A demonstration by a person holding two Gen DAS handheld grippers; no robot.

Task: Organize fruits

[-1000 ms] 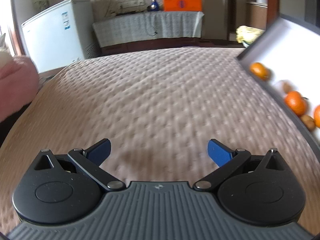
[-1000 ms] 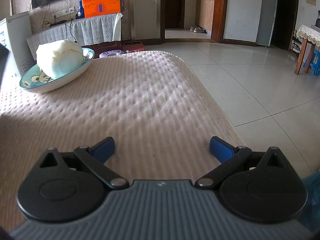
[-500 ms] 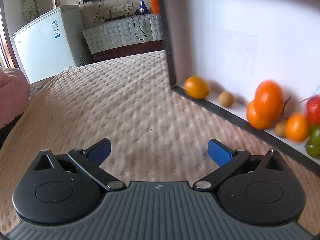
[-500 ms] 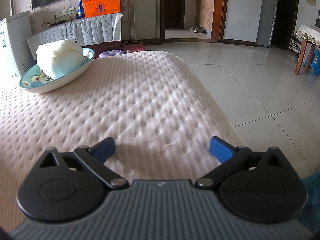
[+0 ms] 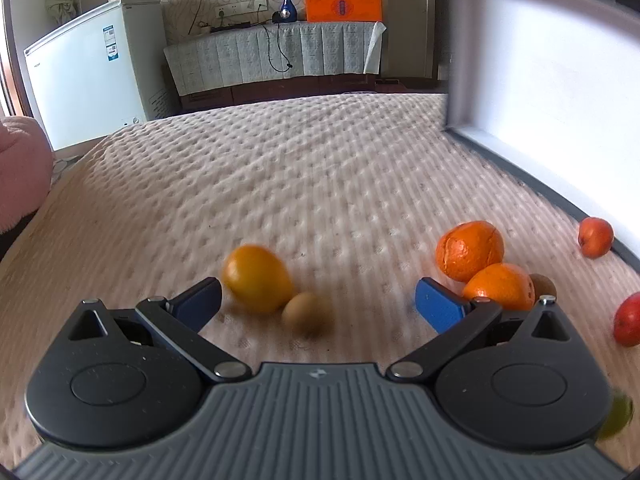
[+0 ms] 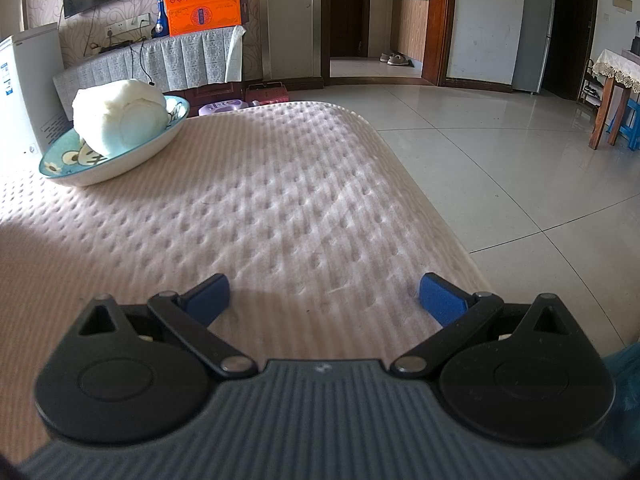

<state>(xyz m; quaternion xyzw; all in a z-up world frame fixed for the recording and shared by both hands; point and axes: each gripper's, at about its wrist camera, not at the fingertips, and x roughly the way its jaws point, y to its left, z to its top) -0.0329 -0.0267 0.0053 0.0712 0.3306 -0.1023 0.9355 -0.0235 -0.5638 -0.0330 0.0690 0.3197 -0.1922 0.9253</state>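
Fruits lie loose on the quilted mattress (image 5: 304,168) in the left wrist view. A blurred yellow-orange fruit (image 5: 257,278) and a small brown fruit (image 5: 306,314) sit between the fingers of my open, empty left gripper (image 5: 318,302). Two oranges (image 5: 469,250) (image 5: 500,286), a brown kiwi-like fruit (image 5: 543,286), a small orange fruit (image 5: 595,237), a red fruit (image 5: 628,325) and a green one (image 5: 618,420) lie to the right. A tilted white box (image 5: 552,80) with a dark rim stands over them. My right gripper (image 6: 324,300) is open and empty above the mattress.
A blue plate (image 6: 116,160) with a white lump (image 6: 120,122) sits at the mattress's far left in the right wrist view. The mattress edge (image 6: 432,208) drops to tiled floor on the right. A white freezer (image 5: 92,68) and a pink cushion (image 5: 20,176) stand at left.
The white box has tipped up and the fruits have spilled out of it onto the mattress, some still rolling. The right gripper has stayed still.
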